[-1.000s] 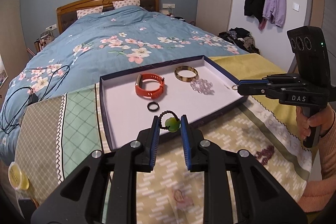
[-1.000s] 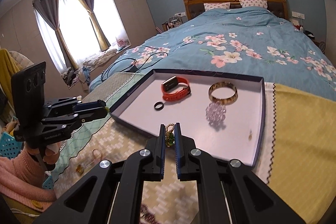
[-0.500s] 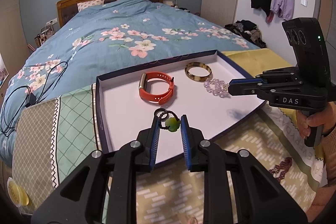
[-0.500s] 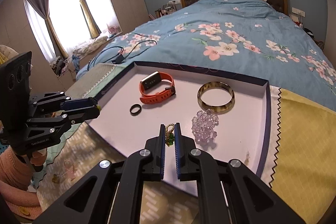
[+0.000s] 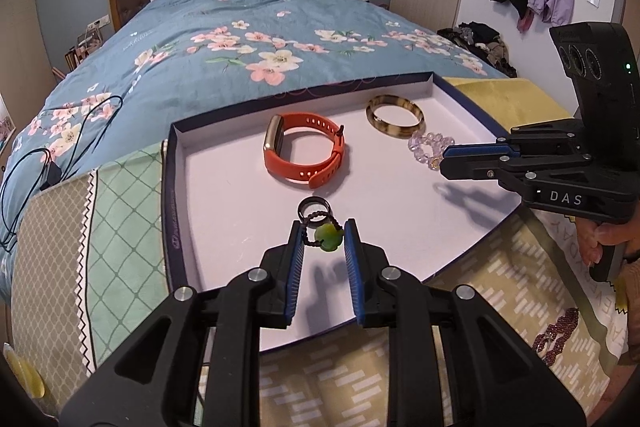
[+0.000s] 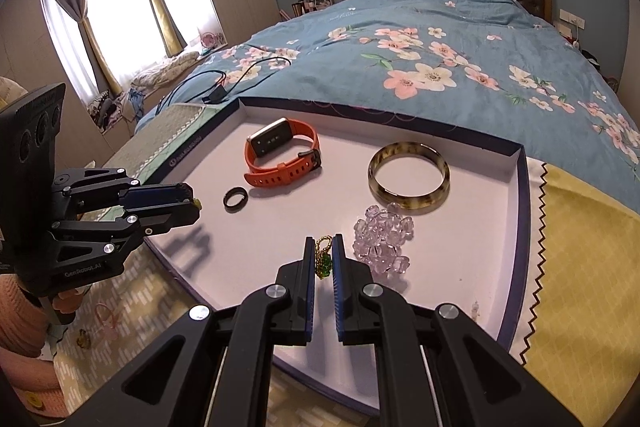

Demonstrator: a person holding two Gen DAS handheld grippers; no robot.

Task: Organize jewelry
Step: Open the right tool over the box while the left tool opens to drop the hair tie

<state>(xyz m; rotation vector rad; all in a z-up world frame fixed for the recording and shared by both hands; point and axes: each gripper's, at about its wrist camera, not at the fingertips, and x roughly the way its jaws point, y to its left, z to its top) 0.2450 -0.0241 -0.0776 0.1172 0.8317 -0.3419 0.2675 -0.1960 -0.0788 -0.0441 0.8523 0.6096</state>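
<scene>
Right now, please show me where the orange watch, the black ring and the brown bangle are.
orange watch [image 6: 280, 175], right wrist view, on the near strap.
black ring [image 6: 235, 199], right wrist view, on its band.
brown bangle [image 6: 408, 202], right wrist view, on the near rim.

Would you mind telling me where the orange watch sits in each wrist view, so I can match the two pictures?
Left wrist view: the orange watch lies in the middle of the tray, beyond the black ring.
Right wrist view: the orange watch lies in the tray's far left part, left of the tortoiseshell bangle.
Shared landmark: the black ring, just nearer the camera than the watch in both.
</scene>
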